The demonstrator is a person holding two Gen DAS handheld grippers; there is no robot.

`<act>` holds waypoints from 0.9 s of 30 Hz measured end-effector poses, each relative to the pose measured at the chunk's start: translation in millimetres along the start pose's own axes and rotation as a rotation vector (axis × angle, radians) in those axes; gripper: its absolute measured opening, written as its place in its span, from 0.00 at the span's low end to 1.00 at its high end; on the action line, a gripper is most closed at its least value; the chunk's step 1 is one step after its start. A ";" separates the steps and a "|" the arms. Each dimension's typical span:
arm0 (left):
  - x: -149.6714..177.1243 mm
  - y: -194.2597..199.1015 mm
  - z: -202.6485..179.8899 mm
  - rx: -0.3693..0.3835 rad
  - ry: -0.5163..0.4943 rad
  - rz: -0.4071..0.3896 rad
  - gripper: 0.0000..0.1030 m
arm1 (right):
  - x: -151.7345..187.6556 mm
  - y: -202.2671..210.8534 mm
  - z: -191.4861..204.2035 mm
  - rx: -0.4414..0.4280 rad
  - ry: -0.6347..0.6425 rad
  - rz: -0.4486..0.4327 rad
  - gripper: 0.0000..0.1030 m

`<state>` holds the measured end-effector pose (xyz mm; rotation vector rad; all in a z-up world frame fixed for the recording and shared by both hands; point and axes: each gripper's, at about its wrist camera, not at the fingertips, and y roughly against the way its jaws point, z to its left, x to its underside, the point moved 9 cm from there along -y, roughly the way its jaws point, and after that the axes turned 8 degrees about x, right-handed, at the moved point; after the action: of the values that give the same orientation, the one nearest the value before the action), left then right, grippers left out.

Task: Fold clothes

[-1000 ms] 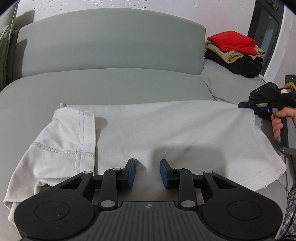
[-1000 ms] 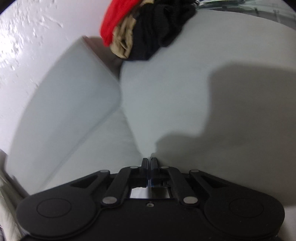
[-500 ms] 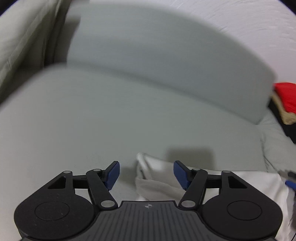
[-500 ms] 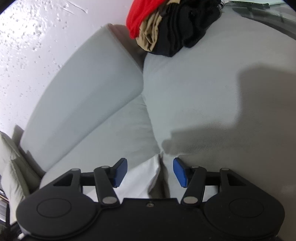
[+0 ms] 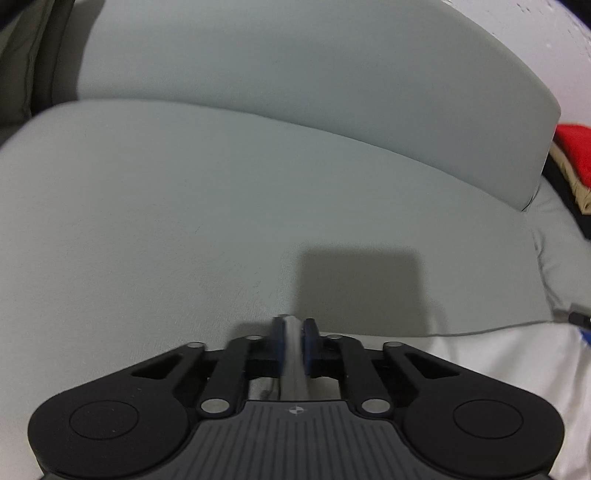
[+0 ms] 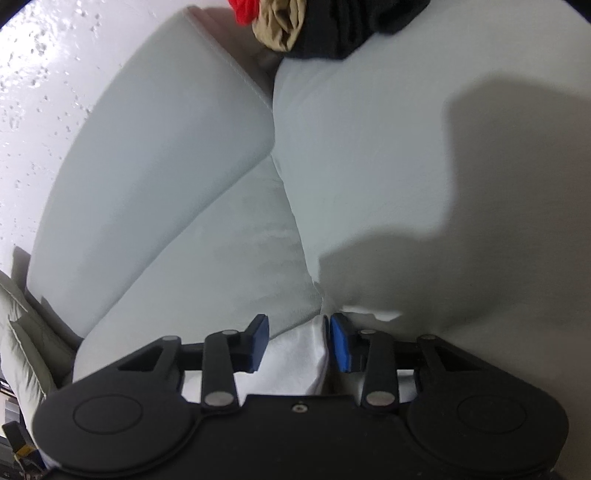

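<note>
White garment (image 5: pixel 491 365): spread on the grey sofa seat (image 5: pixel 184 221), lying below and to the right of our left gripper (image 5: pixel 294 338). A pinched-up fold of it stands between that gripper's blue pads (image 5: pixel 309 343); the jaws are closing and have all but met, cloth pressed between them. In the right wrist view a corner of the same white cloth (image 6: pixel 295 362) rises between the jaws of our right gripper (image 6: pixel 298 341). Those jaws are closing too, but gaps remain: the right pad (image 6: pixel 340 345) sits just beside the cloth edge, the left pad clear of it. No grip there yet.

Pose: both grippers tilt steeply down toward the seat, fingertips near the cushion.

Edges: the garment's upper edge runs off to the right from the left gripper along the cushion, toward a dark tip at the frame border — we cannot tell what it is. The seam between two seat cushions (image 6: pixel 295 229) runs straight ahead of the right gripper.

Open room: bare cushion ahead and to the left of the left gripper, up to the backrest (image 5: pixel 295 81). Ahead and right of the right gripper, bare cushion in shadow. Far ahead of it, a stack of folded clothes (image 6: pixel 314 22), red, tan and black, well apart from the garment.
</note>
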<state>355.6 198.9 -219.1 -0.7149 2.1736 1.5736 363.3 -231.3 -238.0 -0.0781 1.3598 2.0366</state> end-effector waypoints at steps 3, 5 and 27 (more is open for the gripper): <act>-8.3 16.7 6.6 -0.083 -0.013 -0.121 0.05 | 0.1 -1.7 2.8 0.029 0.016 -0.026 0.05; -12.8 25.9 10.3 -0.127 -0.001 -0.205 0.05 | -3.4 14.5 4.2 0.027 0.034 -0.151 0.04; 64.2 235.5 -49.5 -0.032 -0.140 -0.325 0.34 | 77.2 255.2 -16.2 -0.157 0.056 -0.340 0.52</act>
<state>164.6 198.9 -59.2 -0.8884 1.8295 1.4444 155.7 -263.7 -73.0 -0.4102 1.1294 1.8577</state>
